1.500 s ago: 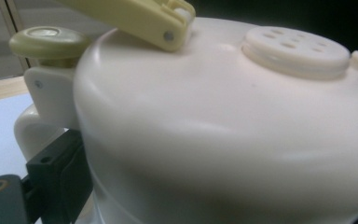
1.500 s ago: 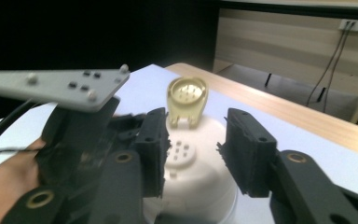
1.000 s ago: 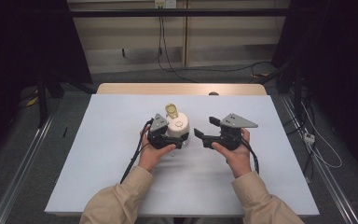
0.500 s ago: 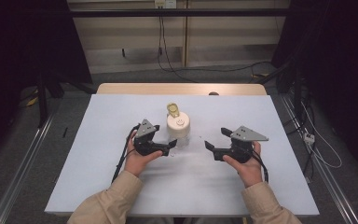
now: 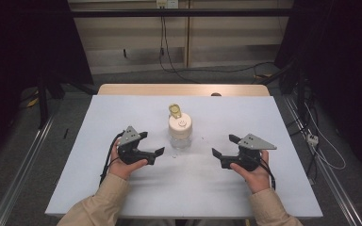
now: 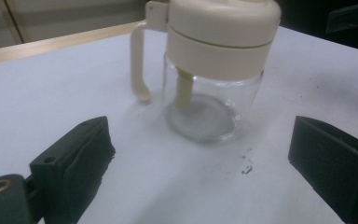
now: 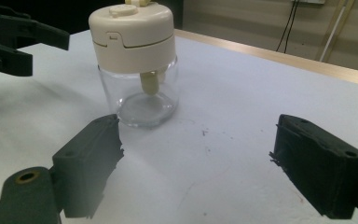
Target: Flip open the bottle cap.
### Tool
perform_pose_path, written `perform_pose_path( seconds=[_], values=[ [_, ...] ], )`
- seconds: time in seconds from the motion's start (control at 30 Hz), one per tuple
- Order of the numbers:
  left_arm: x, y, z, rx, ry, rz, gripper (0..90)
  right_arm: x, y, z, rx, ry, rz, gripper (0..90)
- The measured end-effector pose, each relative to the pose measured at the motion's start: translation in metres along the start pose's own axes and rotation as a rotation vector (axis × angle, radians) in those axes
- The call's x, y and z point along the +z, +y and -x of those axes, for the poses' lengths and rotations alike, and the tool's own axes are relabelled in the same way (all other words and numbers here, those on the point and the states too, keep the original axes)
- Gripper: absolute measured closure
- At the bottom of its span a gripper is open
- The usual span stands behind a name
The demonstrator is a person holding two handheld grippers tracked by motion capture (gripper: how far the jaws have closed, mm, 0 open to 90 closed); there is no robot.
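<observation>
Both of our hand-held grippers have pulled back from the jar since the earlier frames: a second ago they flanked it closely, the left one right against it; now they sit well off to either side, nearer our edge of the desk (image 5: 122, 108). The jar has not shifted.

Left hand-held gripper (image 5: 151, 144): jaws apart, nothing between them, pointing in toward the jar from the left. Our left hand (image 5: 122, 165) wraps its body from below; its cable loops off to the left. In the left gripper view the two black pads (image 6: 91, 149) frame the jar with bare desk in between, no contact.

Right hand-held gripper (image 5: 224, 146): jaws have just been opening, now wide apart, nothing between them. Our right hand (image 5: 254, 173) holds it, with the grey three-cornered plate on top. It points in toward the jar from the right. In the right gripper view the jar sits ahead and left of the gap, clear of both pads.

Jar (image 5: 180, 134): upright around the middle of the desk, between the two hand-held grippers, touched by neither. Clear glass body (image 6: 205, 109), looks empty apart from a cream tube hanging down from the lid. Cream lid (image 7: 133, 35) is on, with a curved cream handle (image 6: 139, 63) down one side, on the far side from us.

Few dark specks on the desk (image 6: 247, 165) just beside the jar base.
</observation>
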State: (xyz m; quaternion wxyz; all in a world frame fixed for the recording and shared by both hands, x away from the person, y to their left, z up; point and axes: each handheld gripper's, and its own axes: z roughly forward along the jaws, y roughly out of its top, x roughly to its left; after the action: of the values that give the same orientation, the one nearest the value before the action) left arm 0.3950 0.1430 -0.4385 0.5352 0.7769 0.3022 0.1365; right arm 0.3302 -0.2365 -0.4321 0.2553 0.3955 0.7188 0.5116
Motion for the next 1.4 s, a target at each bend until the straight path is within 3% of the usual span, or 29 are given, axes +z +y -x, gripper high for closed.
perform_pose_path(
  seconds=[0.13, 0.2, 0.57, 1.4],
  values=[
    [-0.011, -0.003, -0.003, 0.004, 0.005, 0.003, 5.5, -0.004, -0.003, -0.001, -0.004, 0.001, 0.004, 14.0],
    [-0.016, -0.005, -0.004, -0.015, 0.004, 0.007, 5.5, -0.005, -0.004, -0.001, -0.006, 0.005, 0.003, 13.9],
    [-0.036, -0.014, -0.010, 0.003, 0.038, -0.001, 5.8, -0.015, -0.011, -0.003, -0.004, 0.000, 0.012, 13.2],
    [-0.064, -0.029, -0.019, -0.007, 0.058, -0.016, 6.0, -0.034, -0.028, 0.003, -0.001, -0.026, -0.017, 13.5]
  ],
)
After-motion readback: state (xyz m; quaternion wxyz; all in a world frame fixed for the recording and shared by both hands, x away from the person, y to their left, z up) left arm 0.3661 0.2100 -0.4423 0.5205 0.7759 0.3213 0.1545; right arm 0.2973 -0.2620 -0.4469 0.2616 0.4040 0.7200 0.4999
